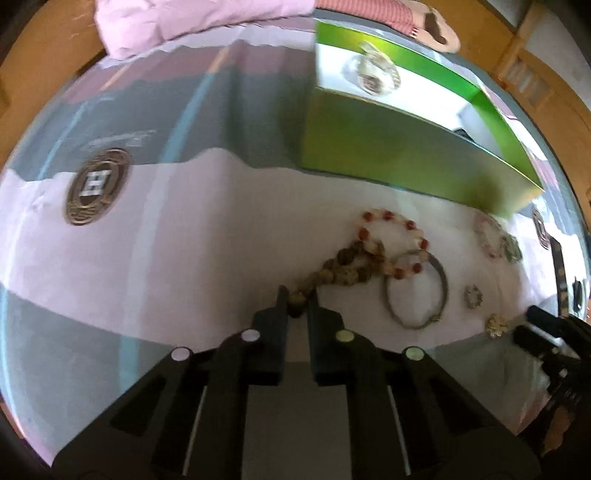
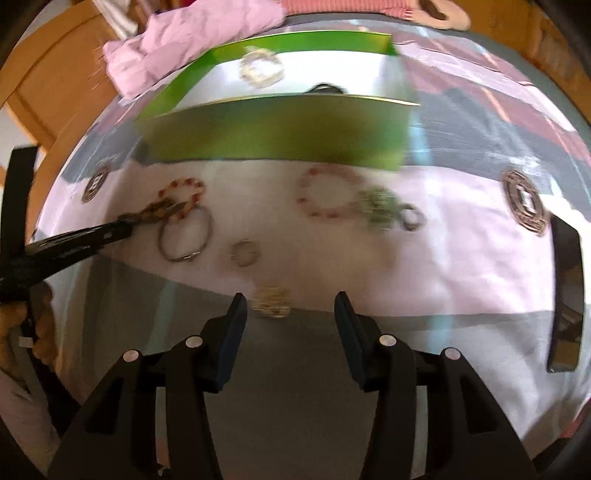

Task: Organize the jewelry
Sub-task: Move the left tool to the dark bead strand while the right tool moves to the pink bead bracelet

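Observation:
My left gripper (image 1: 298, 301) is shut on the end of a brown bead bracelet (image 1: 341, 267), which stretches toward a red-and-white bead bracelet (image 1: 391, 236) and a silver bangle (image 1: 417, 291). In the right wrist view the left gripper (image 2: 129, 223) pulls that brown bracelet (image 2: 157, 210) at the left. My right gripper (image 2: 290, 301) is open, just short of a small pale beaded piece (image 2: 271, 301). A green box (image 2: 273, 133) holds a white bracelet (image 2: 260, 68); the box also shows in the left wrist view (image 1: 388, 144).
A small ring (image 2: 244, 253), a pink bead bracelet (image 2: 325, 195) and a green bead cluster (image 2: 380, 208) lie on the glass table. Round metal medallions (image 1: 96, 184) (image 2: 524, 201) sit in the tabletop. A pink cloth (image 2: 192, 33) lies at the back.

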`<state>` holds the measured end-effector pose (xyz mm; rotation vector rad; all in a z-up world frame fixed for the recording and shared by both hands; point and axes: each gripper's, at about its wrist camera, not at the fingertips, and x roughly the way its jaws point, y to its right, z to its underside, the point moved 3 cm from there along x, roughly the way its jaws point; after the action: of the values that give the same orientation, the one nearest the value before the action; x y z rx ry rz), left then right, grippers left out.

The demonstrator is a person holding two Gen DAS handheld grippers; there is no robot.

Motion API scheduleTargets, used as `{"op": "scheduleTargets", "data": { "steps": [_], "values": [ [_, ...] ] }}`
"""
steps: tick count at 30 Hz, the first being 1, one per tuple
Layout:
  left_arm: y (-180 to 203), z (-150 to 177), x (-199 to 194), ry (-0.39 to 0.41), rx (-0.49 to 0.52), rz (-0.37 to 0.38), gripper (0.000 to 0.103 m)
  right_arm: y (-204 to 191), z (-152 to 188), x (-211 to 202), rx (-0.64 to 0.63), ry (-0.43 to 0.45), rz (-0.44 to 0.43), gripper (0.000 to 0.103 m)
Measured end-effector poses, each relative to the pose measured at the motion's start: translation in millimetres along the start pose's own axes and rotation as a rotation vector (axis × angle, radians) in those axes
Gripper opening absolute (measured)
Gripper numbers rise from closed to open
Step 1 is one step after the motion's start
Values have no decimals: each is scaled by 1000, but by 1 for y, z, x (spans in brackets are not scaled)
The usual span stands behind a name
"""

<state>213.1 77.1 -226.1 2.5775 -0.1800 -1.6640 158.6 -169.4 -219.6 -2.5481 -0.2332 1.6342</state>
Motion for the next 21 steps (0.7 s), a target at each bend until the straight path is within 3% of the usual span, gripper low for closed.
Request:
{"op": "scheduleTargets", "data": {
  "steps": [3, 7, 10, 14, 21],
  "values": [
    [2, -1, -9, 27, 13, 35, 13, 14, 0, -2, 23, 4, 31, 49],
    [17, 0, -3, 33, 68, 11, 39, 27, -2, -3, 38, 10, 89, 49],
    [22, 2, 5, 24, 91, 10, 41, 37, -3, -3, 58, 16, 118, 49],
    [22, 5, 10, 7, 107, -25, 20, 45, -9, -3, 71, 41, 131, 49],
    [25, 12, -1, -22, 117, 57, 20, 39, -49, 16, 25, 81, 151, 49]
  ]
}}
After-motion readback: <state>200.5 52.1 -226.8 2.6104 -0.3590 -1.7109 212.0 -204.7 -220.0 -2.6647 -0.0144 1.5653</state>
